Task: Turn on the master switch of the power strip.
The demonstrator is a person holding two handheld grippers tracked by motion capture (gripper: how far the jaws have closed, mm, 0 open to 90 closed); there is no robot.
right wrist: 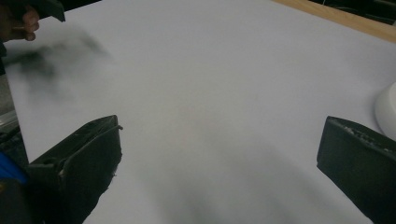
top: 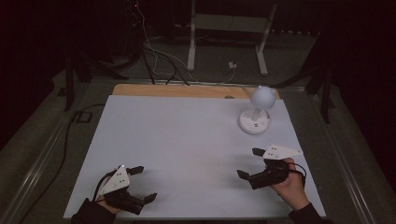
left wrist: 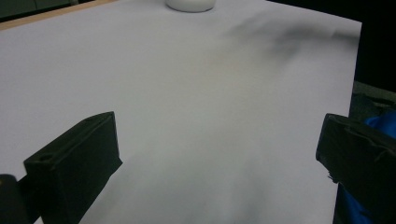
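A white desk lamp (top: 256, 112) with a round head and a round base stands at the back right of the white sheet (top: 187, 140). My left gripper (top: 144, 184) rests near the sheet's front left corner, its jaws wide apart and nothing between them. My right gripper (top: 250, 163) is at the front right, open and empty, a short way in front of the lamp. In the left gripper view the gripper (left wrist: 219, 158) looks across bare sheet toward the lamp base (left wrist: 190, 4). In the right gripper view the gripper (right wrist: 219, 158) has the lamp base (right wrist: 387, 109) at the right edge.
A wooden table edge (top: 177, 90) shows behind the sheet. Cables (top: 154, 56) and a white stand's legs (top: 191, 46) lie on the floor beyond. A black cable (top: 70, 135) runs along the left side. The other hand (right wrist: 18, 21) appears top left in the right gripper view.
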